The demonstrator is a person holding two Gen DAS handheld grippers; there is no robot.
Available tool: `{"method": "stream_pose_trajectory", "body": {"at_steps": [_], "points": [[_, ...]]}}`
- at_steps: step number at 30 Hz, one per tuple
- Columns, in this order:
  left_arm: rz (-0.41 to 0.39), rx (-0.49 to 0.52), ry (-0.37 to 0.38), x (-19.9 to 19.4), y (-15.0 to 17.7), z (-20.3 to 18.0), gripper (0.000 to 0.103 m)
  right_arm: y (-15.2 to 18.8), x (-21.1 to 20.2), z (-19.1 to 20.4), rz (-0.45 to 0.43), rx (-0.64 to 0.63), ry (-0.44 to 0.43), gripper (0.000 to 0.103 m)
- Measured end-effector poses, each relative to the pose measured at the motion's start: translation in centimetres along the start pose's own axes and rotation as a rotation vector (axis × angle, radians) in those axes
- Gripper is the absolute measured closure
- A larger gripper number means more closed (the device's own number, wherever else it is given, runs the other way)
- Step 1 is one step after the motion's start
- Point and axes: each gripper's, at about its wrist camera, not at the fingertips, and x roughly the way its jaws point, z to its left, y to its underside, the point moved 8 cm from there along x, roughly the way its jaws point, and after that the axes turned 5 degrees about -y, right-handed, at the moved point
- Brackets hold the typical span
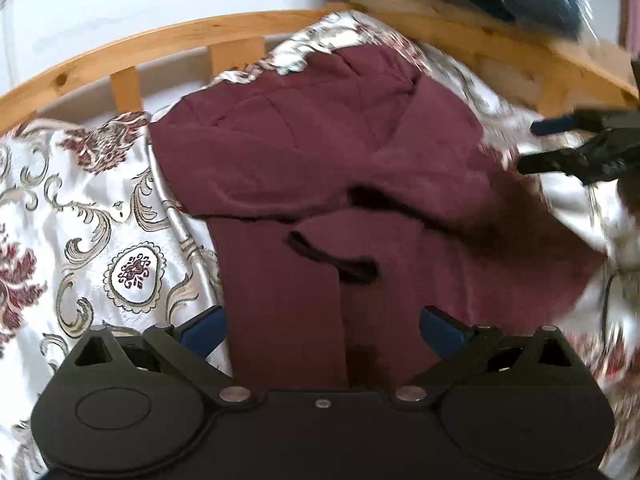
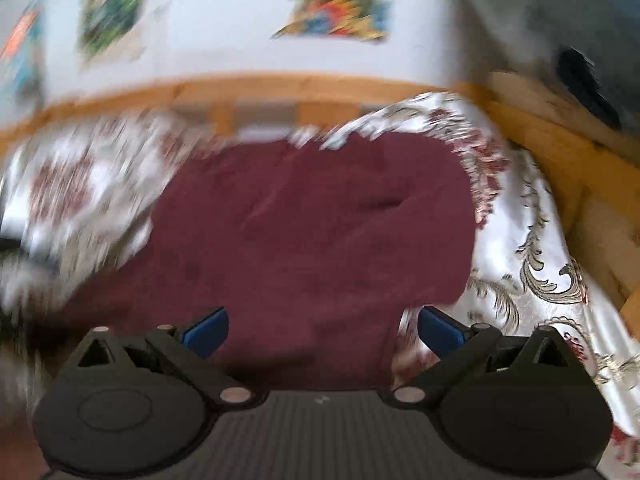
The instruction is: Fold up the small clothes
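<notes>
- The left tool (image 1: 322,332) hangs over the near end of the maroon garment (image 1: 320,168), its blue-tipped fingers (image 1: 204,330) spread wide with only cloth below them and nothing clamped; the gap frames the narrow lower part of the garment.
- The right tool (image 2: 323,330) also stands fully apart and empty; its left finger is over maroon cloth, its right finger over the bedspread (image 2: 532,256) at the garment's right edge; in the left wrist view this tool (image 1: 532,148) shows at the garment's right side, by the flap that runs out that way.
- The garment lies on the bed, ahead of and below both tools; its long axis runs away from the left tool toward the wooden bed rail (image 1: 168,44), with the wide part far and the narrow part near; the left tool seems nearer the near hem, the right tool nearer the right flap.
- The cloth looks soft, matte and knitted, already doubled in places, with a dark cord (image 1: 332,256) lying across the middle.
- The bedspread is glossy white with scrolls and red flowers; its sheen suggests the garment may slide when pulled.
- The right wrist view is blurred, so fine edges there are uncertain.
</notes>
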Motion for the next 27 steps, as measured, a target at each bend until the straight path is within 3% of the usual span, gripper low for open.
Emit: {"method": "stream_pose_trajectory", "body": {"at_steps": [6,10,16,22,24,25,26,27], "points": [[0.011,0.111,0.02,-1.5,1.6,-0.7,0.001,5.8,-2.1,4.8,0.226,-0.313,-0.023,0.0],[0.026,0.17,0.023,-1.9,2.6,-1.5,0.001,8.9,-2.8,7.3,0.324,-0.483,0.043,0.0],[0.045,0.228,0.013,-1.9,4.5,-2.4,0.001,10.4,-2.3,8.5,0.352,-0.574,0.09,0.0],[0.072,0.311,-0.057,-1.1,5.6,-2.1,0.001,10.7,-1.5,9.7,0.28,-0.71,0.136,0.0],[0.088,0.32,-0.075,-0.8,5.7,-1.7,0.0,10.7,-1.7,9.9,0.265,-0.707,0.135,0.008],[0.093,0.321,-0.081,-0.6,5.8,-1.5,0.0,10.6,-1.9,10.0,0.259,-0.694,0.121,0.022],[0.096,0.32,-0.081,-0.5,5.8,-1.4,0.0,10.6,-2.0,10.2,0.255,-0.681,0.107,0.046],[0.098,0.315,-0.08,-0.4,5.8,-1.3,0.0,10.6,-2.0,10.3,0.252,-0.681,0.116,0.059]]}}
